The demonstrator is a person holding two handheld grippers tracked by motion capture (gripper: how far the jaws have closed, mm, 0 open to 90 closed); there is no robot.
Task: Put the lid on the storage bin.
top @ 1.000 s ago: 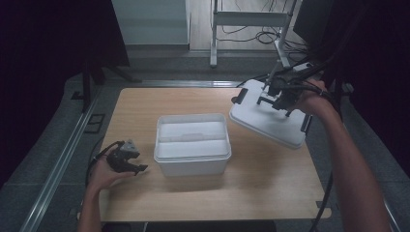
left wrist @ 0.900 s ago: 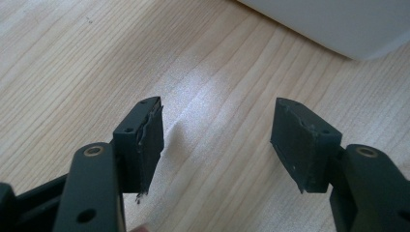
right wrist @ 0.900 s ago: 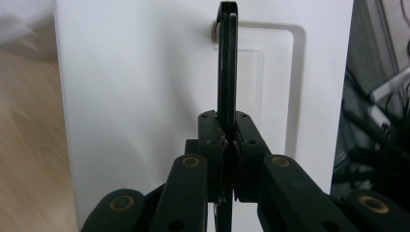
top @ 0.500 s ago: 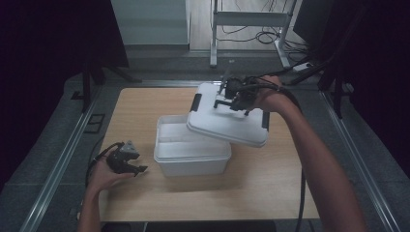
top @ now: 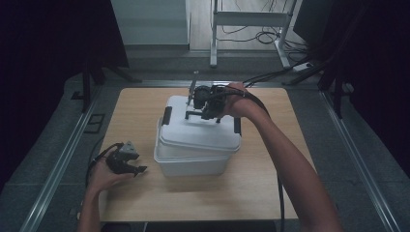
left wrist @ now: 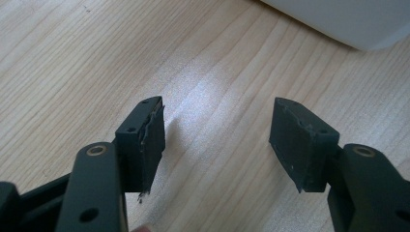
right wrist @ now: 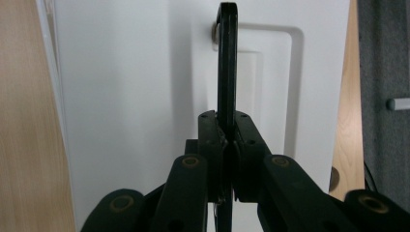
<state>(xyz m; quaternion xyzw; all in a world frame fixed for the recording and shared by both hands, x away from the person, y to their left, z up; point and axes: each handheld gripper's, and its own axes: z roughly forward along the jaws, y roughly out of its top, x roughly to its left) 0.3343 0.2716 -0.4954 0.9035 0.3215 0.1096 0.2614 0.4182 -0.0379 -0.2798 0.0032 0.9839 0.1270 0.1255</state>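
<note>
A white plastic box [top: 191,163] stands in the middle of the wooden table [top: 135,101]. Its white lid [top: 203,133] lies slightly tilted over the box, shifted a little toward the far side. My right gripper [top: 205,108] is shut on the lid's black handle [top: 196,115]. In the right gripper view the jaws [right wrist: 226,118] pinch that thin handle [right wrist: 227,58] over the lid [right wrist: 135,96]. My left gripper [top: 123,162] rests low at the table's left front, open. In the left gripper view its jaws [left wrist: 217,121] stand wide over bare wood, with the box's corner [left wrist: 348,19] ahead.
Black latches [top: 166,115] hang at the lid's ends. A metal stand [top: 212,38] and cables [top: 261,36] are on the floor behind the table. Bare tabletop lies to the right of the box and in front of it.
My right gripper has carried the lid from the table's back right corner leftward until it is over the box. The left gripper has stayed where it was.
</note>
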